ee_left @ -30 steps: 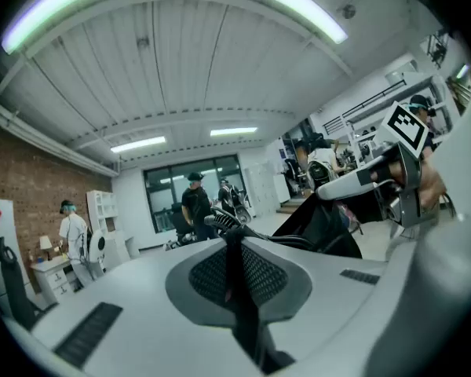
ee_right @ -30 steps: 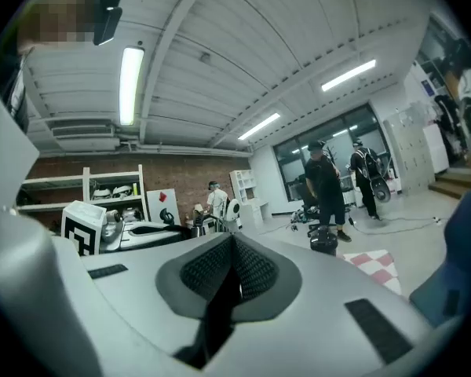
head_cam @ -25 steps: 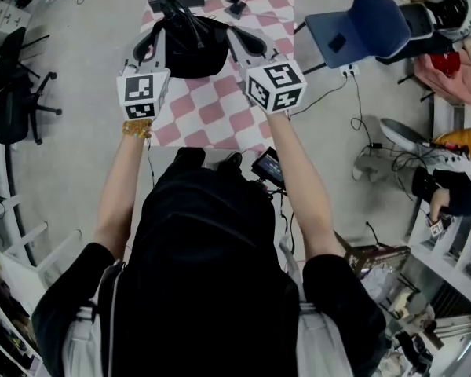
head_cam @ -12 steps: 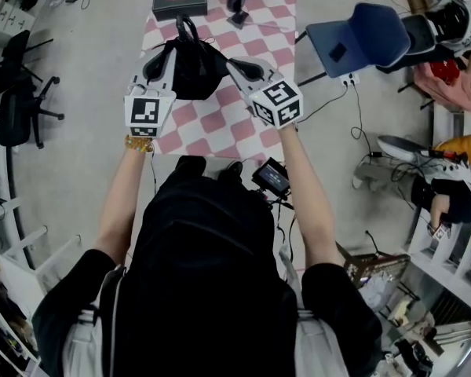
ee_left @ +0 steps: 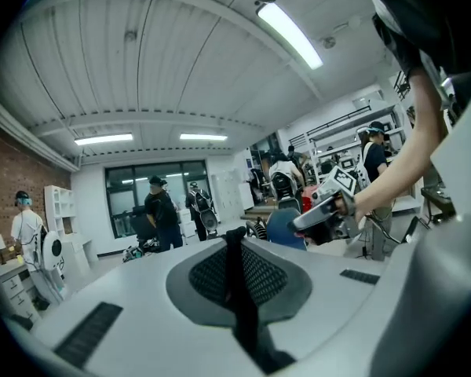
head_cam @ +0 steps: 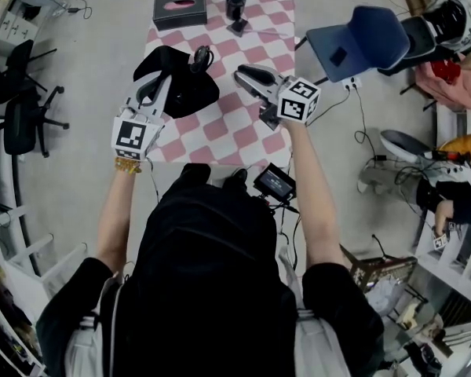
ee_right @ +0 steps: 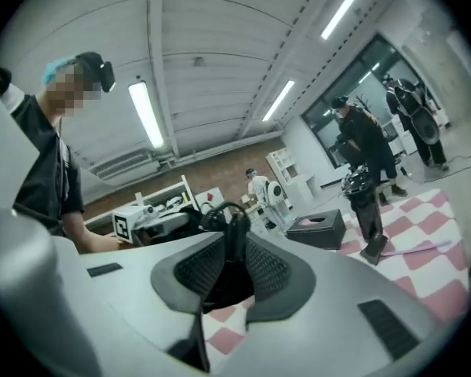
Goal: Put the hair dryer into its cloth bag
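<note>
Over the checkered table (head_cam: 243, 124), the black cloth bag (head_cam: 177, 81) hangs at 11 o'clock. Only its own view shows the left gripper (ee_left: 234, 238) clamped on a black strip of the bag. The right gripper (ee_right: 231, 226), at 1 o'clock, has just been opening its jaws, which are narrow and empty. A second ago both grippers held the bag.

Right claw (head_cam: 242, 72) jaws just opening, clear of cloth bag (head_cam: 184, 85); left claw (head_cam: 165, 78) swung bag leftward

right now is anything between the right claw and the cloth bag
Nothing visible: only bare checkered table separates the cloth bag from the right claw, whose jaws have just been opening, empty.
</note>
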Demonstrator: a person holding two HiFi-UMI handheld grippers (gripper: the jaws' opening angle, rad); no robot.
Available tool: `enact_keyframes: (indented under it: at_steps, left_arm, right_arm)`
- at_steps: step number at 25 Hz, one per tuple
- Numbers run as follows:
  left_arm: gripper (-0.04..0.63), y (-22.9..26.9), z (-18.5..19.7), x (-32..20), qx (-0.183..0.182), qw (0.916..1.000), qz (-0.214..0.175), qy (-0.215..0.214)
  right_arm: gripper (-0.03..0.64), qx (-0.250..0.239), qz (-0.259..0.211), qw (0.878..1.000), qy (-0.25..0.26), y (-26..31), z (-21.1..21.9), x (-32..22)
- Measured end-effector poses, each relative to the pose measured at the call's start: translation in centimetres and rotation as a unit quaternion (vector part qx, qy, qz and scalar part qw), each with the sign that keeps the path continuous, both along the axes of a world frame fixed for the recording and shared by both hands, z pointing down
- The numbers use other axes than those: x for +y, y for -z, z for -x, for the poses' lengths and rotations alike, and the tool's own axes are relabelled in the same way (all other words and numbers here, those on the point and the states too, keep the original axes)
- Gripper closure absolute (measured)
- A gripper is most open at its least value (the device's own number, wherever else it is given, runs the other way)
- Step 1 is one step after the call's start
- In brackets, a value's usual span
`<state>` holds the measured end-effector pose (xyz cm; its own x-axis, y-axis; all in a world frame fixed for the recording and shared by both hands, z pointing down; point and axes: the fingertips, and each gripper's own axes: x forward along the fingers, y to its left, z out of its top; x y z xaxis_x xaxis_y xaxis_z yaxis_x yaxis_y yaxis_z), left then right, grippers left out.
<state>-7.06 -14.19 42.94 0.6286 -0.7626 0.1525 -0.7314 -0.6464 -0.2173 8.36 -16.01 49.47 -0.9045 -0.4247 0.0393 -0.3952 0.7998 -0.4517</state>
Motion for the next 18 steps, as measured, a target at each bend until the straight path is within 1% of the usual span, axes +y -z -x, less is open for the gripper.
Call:
enact_keyframes:
  at_steps: [3,6,8,10,12,13,16,18]
  left_arm:
    - [0.578,0.2,0.2,0.8,0.001,0.9998,-0.008,-0.016]
    - [0.578,0.5,0.2,1.2,0.004,0.9997,-0.008,-0.023]
    - [0.578,0.5,0.0,1.1,0.004,0.9997,-0.006,-0.025]
    - [0.577,0.4,0.0,1.1,0.003,0.9997,-0.001,-0.023]
    - [0.577,0.2,0.4,0.9,0.005,0.9998,0.009,-0.016]
    - [0.578,0.0,0.6,0.8,0.005,0.9998,0.014,-0.013]
    - [0.577,-0.7,0.8,0.5,-0.005,0.9995,0.03,-0.013]
    - [0.578,-1.2,0.7,0.1,-0.007,0.9991,0.041,-0.011]
  right_arm:
    - [0.543,0.037,0.016,0.999,-0.014,-2.3,0.6,-2.8]
    - [0.543,0.064,0.045,0.997,0.01,-5.5,3.2,-3.4]
    - [0.543,0.06,0.052,0.996,0.045,-6.6,5.3,-2.4]
    - [0.551,0.03,0.054,0.995,0.077,-6.1,7.2,-1.0]
    - [0.561,0.006,0.051,0.994,0.098,-5.2,8.2,0.1]
    - [0.561,0.004,0.048,0.993,0.108,-4.9,8.5,0.6]
    - [0.561,0.023,0.027,0.988,0.148,-4.2,9.7,2.1]
    - [0.567,0.04,-0.002,0.985,0.166,-3.3,10.5,3.2]
